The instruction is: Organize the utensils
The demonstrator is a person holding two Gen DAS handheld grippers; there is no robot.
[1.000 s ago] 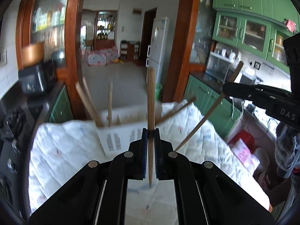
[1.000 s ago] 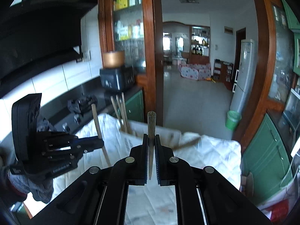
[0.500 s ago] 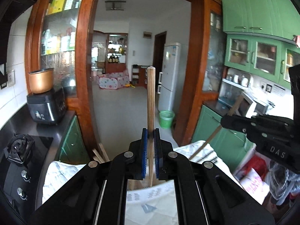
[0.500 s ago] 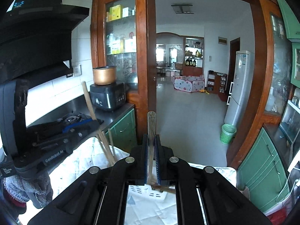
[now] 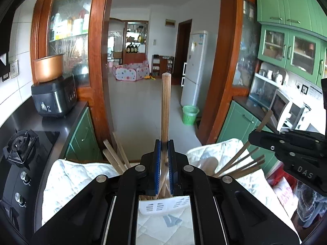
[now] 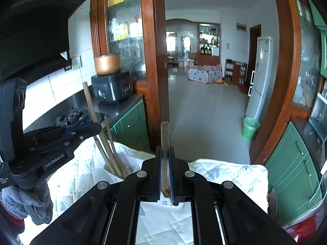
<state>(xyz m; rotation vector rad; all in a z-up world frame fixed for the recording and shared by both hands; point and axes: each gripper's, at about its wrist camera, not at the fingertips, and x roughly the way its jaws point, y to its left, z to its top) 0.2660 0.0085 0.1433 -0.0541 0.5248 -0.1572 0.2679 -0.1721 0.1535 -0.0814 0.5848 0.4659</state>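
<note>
My left gripper (image 5: 164,143) is shut on an upright wooden chopstick (image 5: 165,106), its lower end inside the white slotted basket (image 5: 163,206) just below. My right gripper (image 6: 164,149) holds a darker wooden chopstick (image 6: 165,136) upright over the same basket (image 6: 167,203); its pads stand slightly apart around the stick. Several wooden utensils lean in the basket at the left (image 5: 114,155) and the right (image 5: 239,165). Each gripper shows in the other's view: the right one (image 5: 290,149), the left one (image 6: 51,140).
The basket sits on a white quilted cloth (image 5: 77,177) over the counter. A gas hob (image 5: 20,145) and a black rice cooker (image 5: 54,98) stand at left. Green cabinets (image 5: 241,122) and a microwave (image 5: 286,108) are at right. An open doorway lies ahead.
Both grippers have tilted up and come in over the basket, lowering their chopsticks into it. The basket has dropped to the bottom of both views.
</note>
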